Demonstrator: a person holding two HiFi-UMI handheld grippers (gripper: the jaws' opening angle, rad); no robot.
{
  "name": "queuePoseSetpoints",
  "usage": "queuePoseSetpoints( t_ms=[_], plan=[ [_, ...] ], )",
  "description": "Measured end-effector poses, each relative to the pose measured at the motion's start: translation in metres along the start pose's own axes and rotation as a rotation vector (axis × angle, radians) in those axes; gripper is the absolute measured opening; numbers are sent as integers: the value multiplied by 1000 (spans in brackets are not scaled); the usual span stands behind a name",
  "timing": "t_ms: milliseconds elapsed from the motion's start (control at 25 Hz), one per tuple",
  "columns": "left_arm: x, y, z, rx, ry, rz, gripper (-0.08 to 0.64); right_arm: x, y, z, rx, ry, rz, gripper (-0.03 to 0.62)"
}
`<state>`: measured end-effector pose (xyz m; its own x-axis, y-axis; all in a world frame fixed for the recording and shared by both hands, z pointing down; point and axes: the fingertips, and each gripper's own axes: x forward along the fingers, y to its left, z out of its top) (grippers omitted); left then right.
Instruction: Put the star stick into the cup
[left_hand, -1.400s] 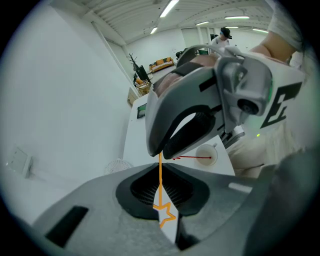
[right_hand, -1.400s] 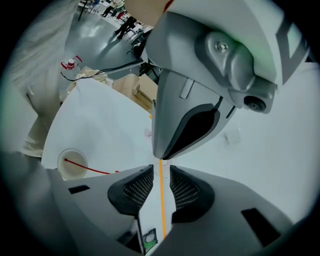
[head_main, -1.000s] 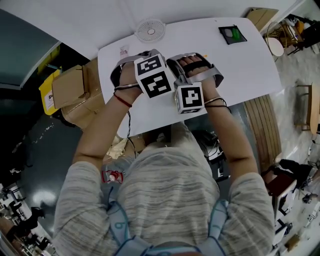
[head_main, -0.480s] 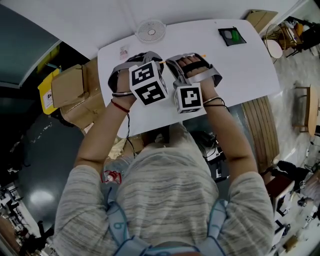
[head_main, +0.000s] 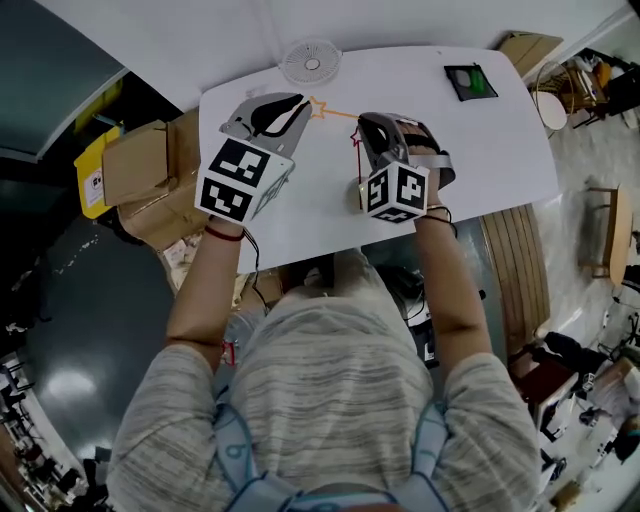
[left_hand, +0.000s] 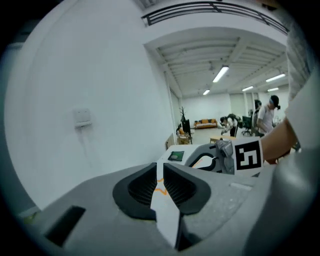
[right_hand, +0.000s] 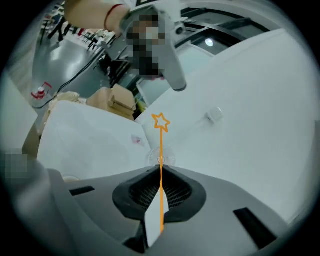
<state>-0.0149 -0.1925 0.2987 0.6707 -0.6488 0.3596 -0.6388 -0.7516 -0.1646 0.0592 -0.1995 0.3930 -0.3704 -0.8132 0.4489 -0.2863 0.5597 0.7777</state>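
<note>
The star stick is thin and orange, with an outlined star at its far end. My right gripper is shut on its shaft, and the star points away over the white table. From the head view the stick runs from the right gripper toward the left gripper. The left gripper has its jaws a narrow slit apart, with nothing pressed between them. Part of the orange star shows through that slit. No cup is in sight in any view.
A small white fan stands at the table's far edge. A black tray with a green item lies at the far right. Cardboard boxes sit off the left side. A small reddish star shape lies by the right jaws.
The two grippers were close together over the table's middle. The left one has swung out to the left, and the orange stick now shows between them.
</note>
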Motion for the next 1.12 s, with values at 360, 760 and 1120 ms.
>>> queuePoseSetpoints(
  t_ms=[360, 760, 1120],
  plan=[
    [8, -5, -18, -225, -144, -35, 44, -29, -46, -4, 874, -352, -77, 18],
    [12, -25, -46, -442, -242, -98, 26, -38, -7, -46, 1326, -499, -85, 18],
    [8, -44, -64, -497, -221, -165, 14, -31, 54, -67, 1356, -385, -7, 18]
  ],
)
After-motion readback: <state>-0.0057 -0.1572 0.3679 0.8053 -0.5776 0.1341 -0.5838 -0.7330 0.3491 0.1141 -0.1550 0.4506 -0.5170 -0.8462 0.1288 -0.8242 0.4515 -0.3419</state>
